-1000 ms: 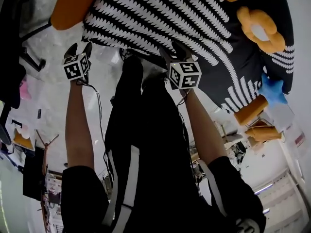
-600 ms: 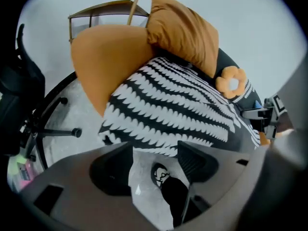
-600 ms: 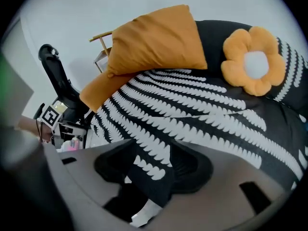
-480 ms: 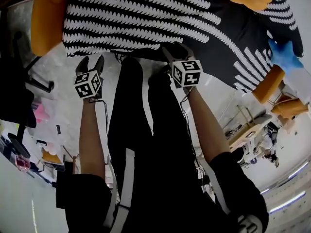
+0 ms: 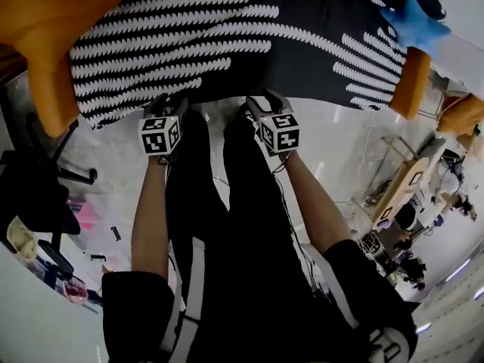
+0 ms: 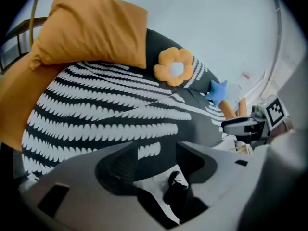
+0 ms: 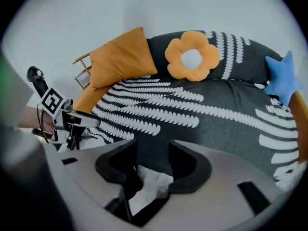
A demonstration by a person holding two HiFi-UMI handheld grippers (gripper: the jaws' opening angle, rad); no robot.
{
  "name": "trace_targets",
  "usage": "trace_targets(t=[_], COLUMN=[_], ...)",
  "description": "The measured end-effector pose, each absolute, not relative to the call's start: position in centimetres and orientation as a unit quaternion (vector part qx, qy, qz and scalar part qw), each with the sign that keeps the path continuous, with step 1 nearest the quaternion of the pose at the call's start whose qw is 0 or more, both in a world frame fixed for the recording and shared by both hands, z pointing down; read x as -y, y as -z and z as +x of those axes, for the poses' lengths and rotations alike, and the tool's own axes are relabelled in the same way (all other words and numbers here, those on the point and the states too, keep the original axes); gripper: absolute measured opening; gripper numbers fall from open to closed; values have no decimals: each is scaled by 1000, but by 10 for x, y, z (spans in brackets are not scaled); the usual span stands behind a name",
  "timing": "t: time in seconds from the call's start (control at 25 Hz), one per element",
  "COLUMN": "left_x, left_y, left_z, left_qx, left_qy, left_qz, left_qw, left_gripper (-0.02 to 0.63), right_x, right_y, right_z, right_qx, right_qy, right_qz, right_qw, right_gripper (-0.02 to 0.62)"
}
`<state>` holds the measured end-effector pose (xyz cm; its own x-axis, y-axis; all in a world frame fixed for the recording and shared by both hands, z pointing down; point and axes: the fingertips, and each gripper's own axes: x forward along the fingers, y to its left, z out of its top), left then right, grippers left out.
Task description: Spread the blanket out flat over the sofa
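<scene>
We are near the end: the blanket lies flat over the sofa. The left claw and the right claw stand wide open at its front edge and grip nothing. Next, we think, only small smoothing is needed.

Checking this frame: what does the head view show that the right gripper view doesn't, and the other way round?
Only the head view: the person's legs and arms, and the right gripper seen from above with its marker cube.

Only the right gripper view: the orange flower cushion on the sofa back, and the right gripper's jaws standing apart at the blanket's front edge.

Both: the striped blanket, the blue star cushion and the left gripper.
</scene>
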<state>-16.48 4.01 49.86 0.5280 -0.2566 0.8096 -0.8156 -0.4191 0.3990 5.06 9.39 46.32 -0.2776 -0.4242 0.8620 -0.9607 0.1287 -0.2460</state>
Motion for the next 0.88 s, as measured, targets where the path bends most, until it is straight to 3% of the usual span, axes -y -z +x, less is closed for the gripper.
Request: trace_targets(t=[0.04,0.16,0.76,0.88], left_x=[-43,-65,-45,-37], left_y=[-485,-428,-217,-169], left_z=[-150,-111,-21,-16], left_qx=[332,305,330,343], left_qy=[-342,-343,-242,-222], left_qz=[779,798,844,864], left_qw=[408,391,346,293], left_gripper=[235,41,23,21], right_x=[-99,-124,-93,-83], right_y=[-453,-417,-220,-172], right_z=[61,88,107,114], right_qx=[679,671,720,723], right_qy=[-415,-410,-335,-296], right_qz=[514,517,563,591], right_qw=[320,338,230,200], right_gripper=[191,9,8,8])
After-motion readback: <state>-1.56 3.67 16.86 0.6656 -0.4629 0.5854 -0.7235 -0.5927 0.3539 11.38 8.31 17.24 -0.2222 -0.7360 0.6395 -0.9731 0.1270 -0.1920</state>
